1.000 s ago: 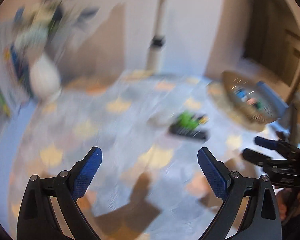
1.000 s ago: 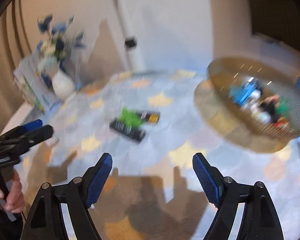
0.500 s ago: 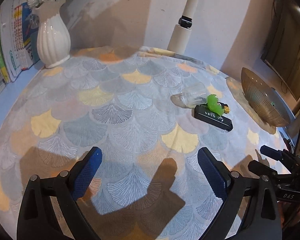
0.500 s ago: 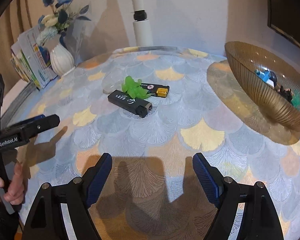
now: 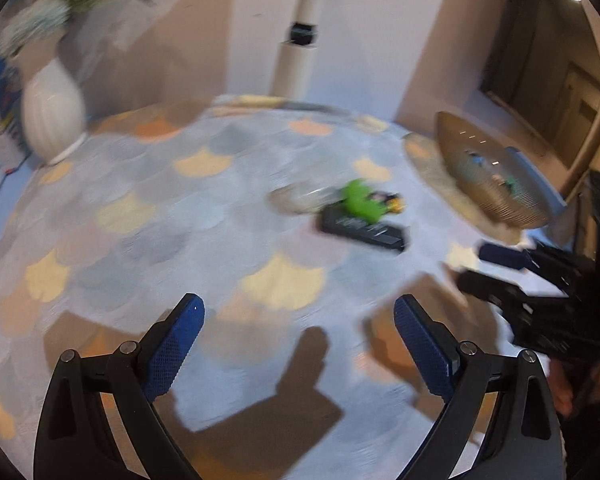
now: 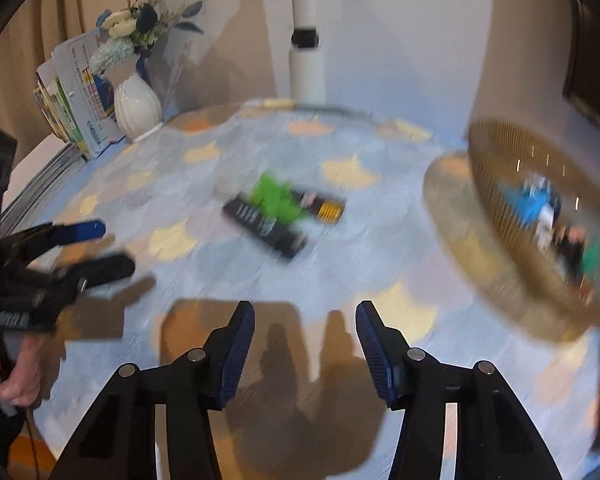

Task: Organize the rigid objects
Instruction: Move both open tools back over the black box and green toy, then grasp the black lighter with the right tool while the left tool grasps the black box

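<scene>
A: From the left wrist view, what do you get?

B: The left gripper (image 5: 299, 322) stands wide open over the fan-patterned tablecloth (image 5: 148, 216), nothing between its blue pads. Mid-table lies a blurred cluster: a green toy (image 5: 362, 202) on a black rectangular device (image 5: 362, 232), with a clear plastic piece (image 5: 300, 200) just beside them. The ribbed amber bowl (image 5: 488, 184) sits to the right, small items inside. The right gripper (image 5: 474, 266) shows at the right edge, empty.

A: And the right wrist view?

B: The right gripper (image 6: 305, 316) has its jaws closing, with only bare cloth between them. The green toy (image 6: 276, 200) and black device (image 6: 266, 232) lie ahead, touching a black-and-yellow stick (image 6: 324, 208). The bowl (image 6: 500, 200) is at right; a white vase (image 6: 137, 106) stands at far left.
</scene>
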Action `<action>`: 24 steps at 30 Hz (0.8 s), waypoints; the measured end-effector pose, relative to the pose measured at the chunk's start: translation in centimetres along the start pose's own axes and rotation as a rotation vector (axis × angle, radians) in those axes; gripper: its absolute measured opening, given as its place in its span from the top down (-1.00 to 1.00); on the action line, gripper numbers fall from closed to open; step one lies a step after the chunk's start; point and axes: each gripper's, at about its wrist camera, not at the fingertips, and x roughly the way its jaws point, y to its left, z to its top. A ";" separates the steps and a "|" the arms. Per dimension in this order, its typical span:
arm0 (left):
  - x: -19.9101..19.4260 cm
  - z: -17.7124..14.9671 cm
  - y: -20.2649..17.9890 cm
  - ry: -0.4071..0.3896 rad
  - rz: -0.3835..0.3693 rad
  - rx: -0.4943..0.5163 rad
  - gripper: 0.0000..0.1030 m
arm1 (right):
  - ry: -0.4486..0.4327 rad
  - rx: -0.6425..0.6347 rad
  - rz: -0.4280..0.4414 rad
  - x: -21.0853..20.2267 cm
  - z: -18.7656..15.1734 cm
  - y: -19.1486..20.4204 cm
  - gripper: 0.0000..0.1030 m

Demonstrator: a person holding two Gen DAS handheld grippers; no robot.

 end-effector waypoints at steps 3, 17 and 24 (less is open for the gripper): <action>1.2 1.2 -1.7 0.018 -0.031 0.015 -0.85 | 0.012 -0.029 0.000 1.2 2.3 -1.9 0.00; 4.5 1.9 -1.8 0.031 -0.043 -0.042 -0.85 | 0.046 -0.287 0.119 9.8 7.7 -2.7 0.00; 4.1 1.5 -1.7 0.037 -0.041 -0.046 -0.85 | 0.046 -0.352 0.158 9.8 7.6 -1.3 0.10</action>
